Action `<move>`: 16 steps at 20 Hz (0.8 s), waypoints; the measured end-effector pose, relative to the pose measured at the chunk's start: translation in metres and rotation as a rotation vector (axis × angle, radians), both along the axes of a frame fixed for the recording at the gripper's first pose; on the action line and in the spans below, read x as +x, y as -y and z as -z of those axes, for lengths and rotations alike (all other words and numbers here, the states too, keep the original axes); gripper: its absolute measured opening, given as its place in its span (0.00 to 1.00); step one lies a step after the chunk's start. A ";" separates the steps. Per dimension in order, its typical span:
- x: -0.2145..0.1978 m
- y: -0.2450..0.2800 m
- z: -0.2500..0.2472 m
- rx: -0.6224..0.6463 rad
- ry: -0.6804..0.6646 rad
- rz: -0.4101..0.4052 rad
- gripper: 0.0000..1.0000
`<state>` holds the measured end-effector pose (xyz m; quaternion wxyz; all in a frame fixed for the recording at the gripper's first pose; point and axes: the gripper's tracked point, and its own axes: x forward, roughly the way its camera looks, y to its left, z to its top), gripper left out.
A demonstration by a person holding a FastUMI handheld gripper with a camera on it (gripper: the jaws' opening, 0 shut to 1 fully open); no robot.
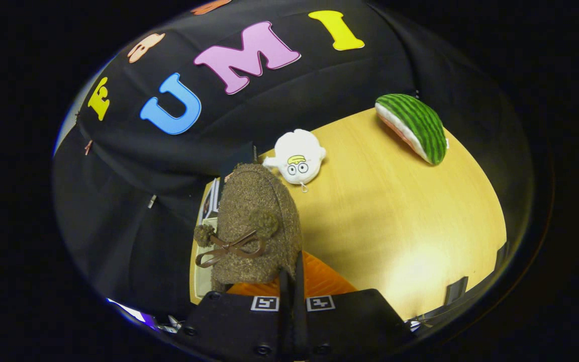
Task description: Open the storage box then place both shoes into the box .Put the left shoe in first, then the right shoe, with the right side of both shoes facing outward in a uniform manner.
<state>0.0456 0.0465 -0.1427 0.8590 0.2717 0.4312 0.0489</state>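
Observation:
A brown fuzzy shoe [257, 221] with a brown bow and two pom-poms hangs just ahead of my fingers, toe pointing away from me, lifted above the wooden table [410, 226]. My gripper [292, 281] is shut on the shoe's near edge, fingers almost touching, beside an orange ribbed part [322, 281] of the shoe. Behind the shoe's left side peeks a pale box-like thing [208, 206], mostly hidden; I cannot tell whether it is the storage box.
A white plush toy with round eyes [297, 158] lies on the table just beyond the shoe. A watermelon-slice plush [415, 128] rests at the table's far right. The black cloth wall stands close behind the shoe.

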 end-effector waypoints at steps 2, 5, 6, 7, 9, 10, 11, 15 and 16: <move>-0.001 -0.026 -0.009 0.029 0.010 -0.016 0.05; 0.004 -0.058 -0.014 0.064 0.015 -0.034 0.05; 0.005 -0.065 -0.013 0.068 0.015 -0.036 0.05; 0.007 -0.073 -0.011 0.067 0.015 -0.040 0.05; 0.011 -0.086 -0.003 0.063 0.002 -0.038 0.05; 0.011 -0.091 0.002 0.066 -0.016 -0.032 0.05; 0.012 -0.099 0.008 0.074 -0.034 -0.031 0.05; 0.017 -0.118 0.030 0.055 -0.070 -0.030 0.05; 0.018 -0.120 0.036 0.036 -0.074 -0.035 0.05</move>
